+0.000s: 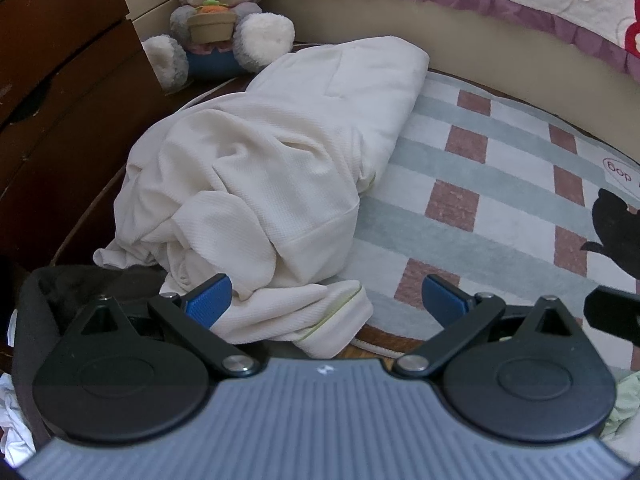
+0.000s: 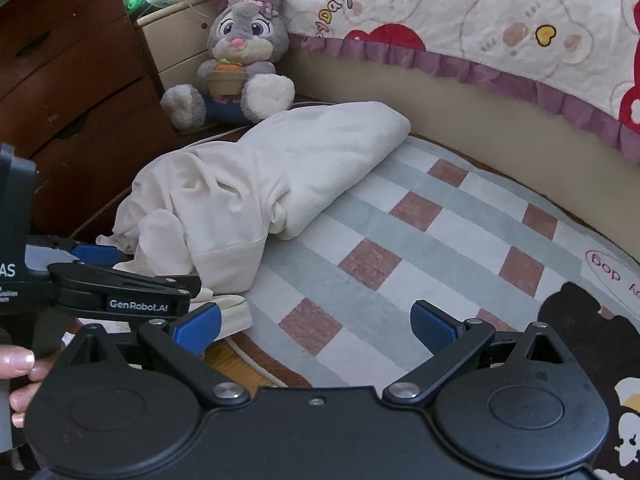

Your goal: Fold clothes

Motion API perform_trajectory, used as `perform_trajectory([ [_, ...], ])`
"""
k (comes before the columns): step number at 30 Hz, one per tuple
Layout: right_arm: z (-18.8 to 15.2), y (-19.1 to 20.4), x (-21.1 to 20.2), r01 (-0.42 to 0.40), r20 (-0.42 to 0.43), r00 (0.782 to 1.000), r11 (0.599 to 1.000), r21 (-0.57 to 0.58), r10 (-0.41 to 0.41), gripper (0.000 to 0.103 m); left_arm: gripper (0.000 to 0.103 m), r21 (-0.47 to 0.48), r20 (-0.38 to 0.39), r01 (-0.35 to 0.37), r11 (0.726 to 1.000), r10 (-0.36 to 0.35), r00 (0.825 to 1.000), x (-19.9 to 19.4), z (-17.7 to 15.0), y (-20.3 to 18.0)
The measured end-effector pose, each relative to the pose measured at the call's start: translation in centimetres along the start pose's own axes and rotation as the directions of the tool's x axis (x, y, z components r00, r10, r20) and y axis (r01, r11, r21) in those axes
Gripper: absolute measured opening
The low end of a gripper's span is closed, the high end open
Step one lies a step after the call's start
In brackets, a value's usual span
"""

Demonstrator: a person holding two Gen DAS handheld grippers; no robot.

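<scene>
A crumpled cream garment [image 1: 264,168] lies on the left part of a checked rug [image 1: 480,184]; in the right wrist view the same cream garment [image 2: 248,176] sits left of centre on the checked rug [image 2: 400,240]. My left gripper [image 1: 326,300] hangs open just above the garment's near corner, its blue pads wide apart and the cloth lying loose between them. My right gripper [image 2: 316,326] is open over the rug's near edge, right of that corner, with nothing between its pads. The left gripper [image 2: 120,276] shows from the side at the right wrist view's left edge, with a person's fingers [image 2: 20,364] below it.
A grey plush rabbit [image 1: 216,20] sits behind the garment against a brown wooden dresser [image 1: 60,80]. A bed with a patterned quilt [image 2: 480,20] runs along the back. Dark clothing [image 1: 60,292] lies at the near left, and a black printed rug patch [image 2: 592,340] at the right.
</scene>
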State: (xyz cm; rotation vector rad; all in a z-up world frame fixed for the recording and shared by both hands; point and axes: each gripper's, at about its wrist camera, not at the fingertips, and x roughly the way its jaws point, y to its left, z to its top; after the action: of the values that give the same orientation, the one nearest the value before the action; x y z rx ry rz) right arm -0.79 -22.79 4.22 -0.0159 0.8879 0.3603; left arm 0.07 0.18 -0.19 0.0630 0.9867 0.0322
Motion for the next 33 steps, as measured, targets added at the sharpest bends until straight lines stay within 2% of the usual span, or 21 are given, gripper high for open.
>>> perform_trajectory([
  [33, 0.14, -0.22, 0.41, 0.003, -0.022, 1.0, 1.0, 0.025, -0.003, 0.102, 0.103, -0.026, -0.01, -0.001, 1.0, 0.001, 1.0, 0.33, -0.01, 0.37],
])
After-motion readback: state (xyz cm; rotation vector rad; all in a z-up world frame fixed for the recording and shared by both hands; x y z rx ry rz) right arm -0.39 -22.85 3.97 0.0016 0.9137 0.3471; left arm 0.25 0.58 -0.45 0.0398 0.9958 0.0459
